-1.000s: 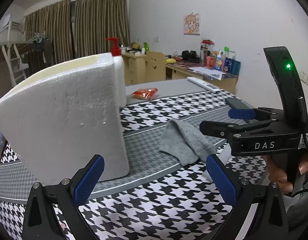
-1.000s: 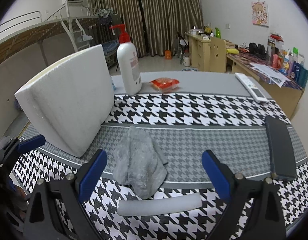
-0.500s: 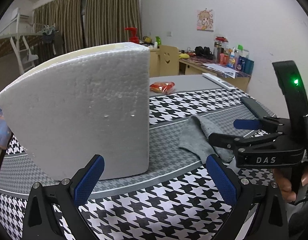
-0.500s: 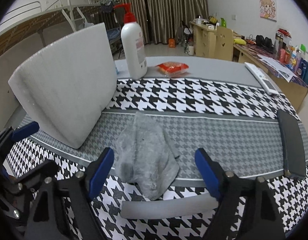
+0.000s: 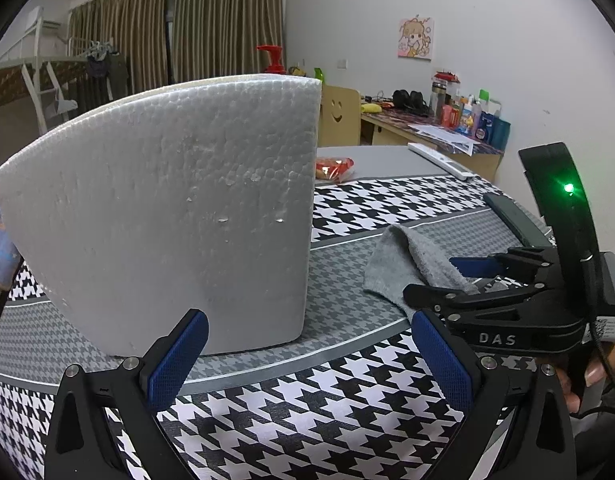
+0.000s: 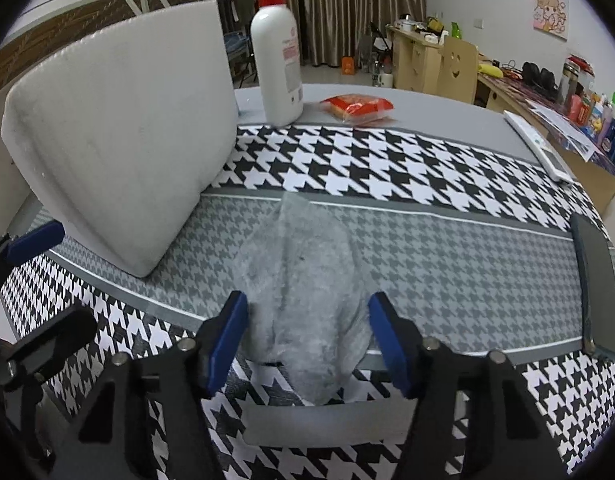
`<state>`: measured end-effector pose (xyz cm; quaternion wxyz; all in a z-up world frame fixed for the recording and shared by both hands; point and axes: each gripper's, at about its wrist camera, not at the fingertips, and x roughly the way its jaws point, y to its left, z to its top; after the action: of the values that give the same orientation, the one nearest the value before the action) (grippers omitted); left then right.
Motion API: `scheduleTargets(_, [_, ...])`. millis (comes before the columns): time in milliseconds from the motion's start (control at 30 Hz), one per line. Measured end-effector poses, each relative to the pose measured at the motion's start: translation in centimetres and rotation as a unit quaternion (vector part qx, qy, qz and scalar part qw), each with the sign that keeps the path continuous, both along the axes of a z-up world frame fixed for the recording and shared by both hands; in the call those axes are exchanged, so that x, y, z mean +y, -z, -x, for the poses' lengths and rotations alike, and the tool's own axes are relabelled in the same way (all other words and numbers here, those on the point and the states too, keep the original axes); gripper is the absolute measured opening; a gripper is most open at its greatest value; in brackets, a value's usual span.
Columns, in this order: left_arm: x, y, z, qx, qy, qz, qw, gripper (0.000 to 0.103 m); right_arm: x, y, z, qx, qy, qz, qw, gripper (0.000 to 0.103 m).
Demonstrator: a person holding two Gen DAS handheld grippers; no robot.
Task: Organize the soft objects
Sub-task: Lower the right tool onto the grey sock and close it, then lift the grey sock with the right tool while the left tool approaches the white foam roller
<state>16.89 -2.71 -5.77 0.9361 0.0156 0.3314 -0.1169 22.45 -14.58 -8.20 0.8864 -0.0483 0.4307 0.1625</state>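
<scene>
A grey sock (image 6: 303, 272) lies crumpled on the grey band of the houndstooth tablecloth (image 6: 427, 172). My right gripper (image 6: 307, 312) is tilted down over the sock's near end. Its jaws are closing with the sock between the blue pads (image 6: 231, 336), which stand at the sock's edges without squeezing it. The left wrist view shows the same sock (image 5: 403, 252) under the right gripper (image 5: 439, 280). A big white foam block (image 5: 179, 208) stands upright just beyond my left gripper (image 5: 307, 328), which is open and holds nothing. A grey foam strip (image 6: 327, 420) lies near the table's front edge.
A white pump bottle (image 6: 279, 60) and a red snack packet (image 6: 359, 108) stand behind the foam block (image 6: 119, 152). A white remote (image 6: 539, 152) and a dark flat case (image 6: 595, 288) lie at the right. A cluttered desk (image 5: 439, 128) lines the far wall.
My right gripper has sunk towards the sock and its jaws have narrowed around it. The left wrist view has swung so the foam block fills more of the picture.
</scene>
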Motion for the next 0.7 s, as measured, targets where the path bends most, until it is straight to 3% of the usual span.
scheduleTargets(233, [-0.2,0.1,0.1,0.001,0.005,0.002,1.0000,0.102,0.0,0.2,0.0,0.003,-0.002,0.006,1.000,0.050])
scheduleTargets(300, [-0.3,0.0,0.1,0.000,0.008,0.003,1.0000,0.102,-0.1,0.2,-0.1,0.005,0.001,0.002,1.000,0.030])
scheduleTargets(400, [-0.6,0.0,0.2,0.001,0.014,0.002,0.9999,0.102,-0.5,0.1,-0.4,0.014,0.004,-0.012,1.000,0.019])
scheduleTargets(700, [-2.4,-0.4,0.7,-0.006,0.054,0.005,0.9985,0.102,-3.0,-2.3,0.6,-0.020,0.029,-0.034,0.999,0.018])
